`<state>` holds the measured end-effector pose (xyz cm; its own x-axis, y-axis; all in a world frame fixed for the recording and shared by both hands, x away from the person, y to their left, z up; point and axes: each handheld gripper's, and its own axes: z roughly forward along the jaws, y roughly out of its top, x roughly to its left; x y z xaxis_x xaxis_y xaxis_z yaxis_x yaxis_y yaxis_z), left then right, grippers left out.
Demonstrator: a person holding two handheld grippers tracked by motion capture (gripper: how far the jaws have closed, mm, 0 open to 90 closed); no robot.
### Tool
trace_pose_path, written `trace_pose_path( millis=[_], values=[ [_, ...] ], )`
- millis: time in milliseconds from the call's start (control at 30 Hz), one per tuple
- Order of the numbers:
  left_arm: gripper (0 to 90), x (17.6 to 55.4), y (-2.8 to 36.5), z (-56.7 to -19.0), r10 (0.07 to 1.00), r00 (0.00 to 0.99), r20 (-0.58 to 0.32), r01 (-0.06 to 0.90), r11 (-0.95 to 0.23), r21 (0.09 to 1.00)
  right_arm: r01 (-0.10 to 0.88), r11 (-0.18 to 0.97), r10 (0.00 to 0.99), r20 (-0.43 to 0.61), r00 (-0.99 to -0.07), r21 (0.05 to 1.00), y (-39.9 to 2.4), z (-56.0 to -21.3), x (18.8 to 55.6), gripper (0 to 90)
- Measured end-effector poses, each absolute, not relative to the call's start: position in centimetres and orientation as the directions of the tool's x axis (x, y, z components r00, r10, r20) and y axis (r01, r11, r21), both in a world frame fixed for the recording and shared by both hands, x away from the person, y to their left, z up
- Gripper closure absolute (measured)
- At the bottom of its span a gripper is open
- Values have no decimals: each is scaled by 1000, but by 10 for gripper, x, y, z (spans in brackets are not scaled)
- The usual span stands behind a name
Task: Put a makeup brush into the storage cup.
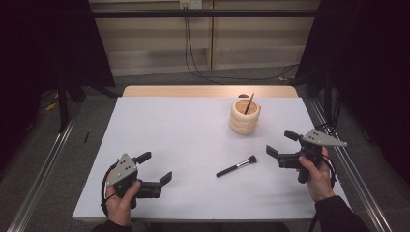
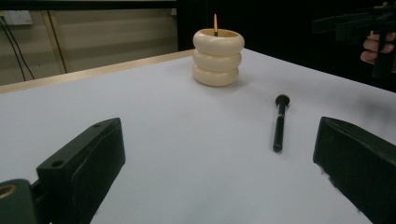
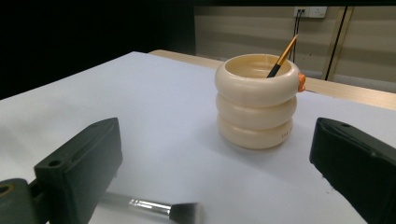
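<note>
Two hand-held grippers, left and right, jaws spread, empty, black brush between, no legible writing.

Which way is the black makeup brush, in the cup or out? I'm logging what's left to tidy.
Out. The black makeup brush lies flat on the white table, apart from the cream ringed cup.

Dim room, evenly lit table (near brush blurred).

Black makeup brush lying flat on white table, bristles toward cream ringed holder
</note>
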<state>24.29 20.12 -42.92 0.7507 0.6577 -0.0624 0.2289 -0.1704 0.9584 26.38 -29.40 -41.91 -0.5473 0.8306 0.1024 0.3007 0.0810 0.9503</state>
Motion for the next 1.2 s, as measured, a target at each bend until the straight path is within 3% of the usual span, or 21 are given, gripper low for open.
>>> trace_pose_path(
  millis=[800, 1200],
  values=[
    [17, 237, 201, -428, 661, 747, -67, 218, -149, 965, 330, 68, 844, 122, -522, 942, -316, -434, 198, 12],
    [16, 237, 201, -429, 663, 746, -68, 221, -150, 964, 315, 68, 843, 114, -526, 947, -318, -434, 198, 6]
  ],
)
